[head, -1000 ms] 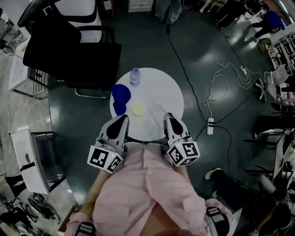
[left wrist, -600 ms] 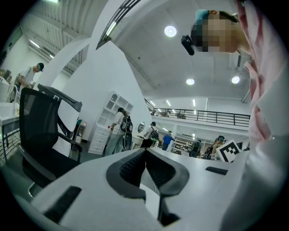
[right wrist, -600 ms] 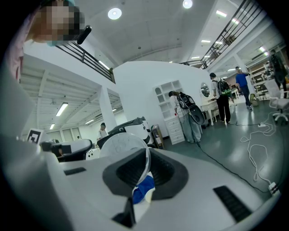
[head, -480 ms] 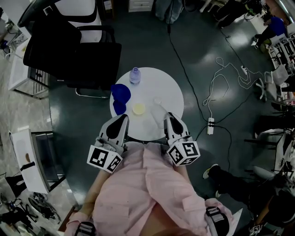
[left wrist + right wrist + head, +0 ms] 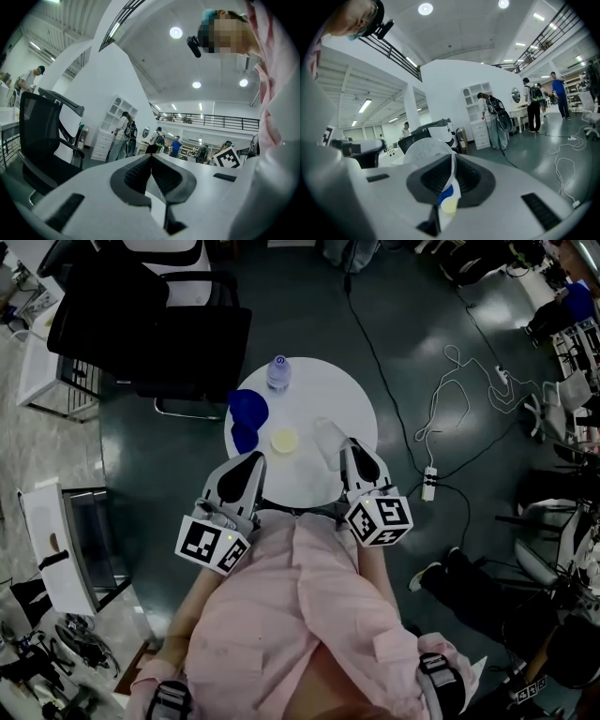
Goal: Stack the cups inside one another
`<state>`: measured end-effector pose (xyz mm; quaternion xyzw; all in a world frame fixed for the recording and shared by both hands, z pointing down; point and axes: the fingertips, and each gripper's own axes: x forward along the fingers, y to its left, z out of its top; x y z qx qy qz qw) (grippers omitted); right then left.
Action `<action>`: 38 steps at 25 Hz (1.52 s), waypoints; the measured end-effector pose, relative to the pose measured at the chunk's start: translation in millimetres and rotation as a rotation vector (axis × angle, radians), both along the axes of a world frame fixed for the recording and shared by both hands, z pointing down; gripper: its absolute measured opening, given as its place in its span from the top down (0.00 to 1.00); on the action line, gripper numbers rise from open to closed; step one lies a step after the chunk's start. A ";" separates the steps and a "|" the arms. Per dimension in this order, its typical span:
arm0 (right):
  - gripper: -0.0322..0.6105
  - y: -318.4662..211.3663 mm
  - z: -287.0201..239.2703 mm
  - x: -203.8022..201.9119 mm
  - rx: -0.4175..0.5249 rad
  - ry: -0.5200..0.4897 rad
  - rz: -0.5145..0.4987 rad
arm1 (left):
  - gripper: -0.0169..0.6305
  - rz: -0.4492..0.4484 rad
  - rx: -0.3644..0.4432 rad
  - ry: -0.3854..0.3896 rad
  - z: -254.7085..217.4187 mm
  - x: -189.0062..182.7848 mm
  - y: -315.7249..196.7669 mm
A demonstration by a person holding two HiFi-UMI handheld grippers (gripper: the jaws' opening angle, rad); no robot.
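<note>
Round surface (image 5: 323,395): right of the yellow cup (image 5: 284,440) our right tongs (image 5: 452,166) pinch the clear cup (image 5: 424,150) by its rim, which we judge light, crushable; left tongs (image 5: 151,161) closed, empty.

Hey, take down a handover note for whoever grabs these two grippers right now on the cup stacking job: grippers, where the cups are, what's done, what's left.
Left gripper: shut, empty, by the table's near edge.
Right gripper: shut on the wall of the clear cup, at the table's right side.
Yellow cup: alone, mid-table.
Blue cup: at the left edge. The second blue shape beside it may be another cup.
Done: the clear cup is gripped.
Left: the clear and yellow cups are in nothing yet. Nest all the cups into one stack.
</note>
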<state>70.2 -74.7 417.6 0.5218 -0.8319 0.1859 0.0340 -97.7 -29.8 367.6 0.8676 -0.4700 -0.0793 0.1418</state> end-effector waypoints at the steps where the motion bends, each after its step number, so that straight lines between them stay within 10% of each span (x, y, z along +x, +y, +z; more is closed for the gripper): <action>1: 0.89 -3.9 3.4 -1.3 -0.008 0.008 -0.006 | 0.95 0.000 -0.003 0.001 0.4 0.3 1.8; 38: 0.89 -44.3 106.3 -69.2 -0.243 0.246 -0.303 | 0.95 -0.016 -0.050 0.027 8.2 -4.6 -9.5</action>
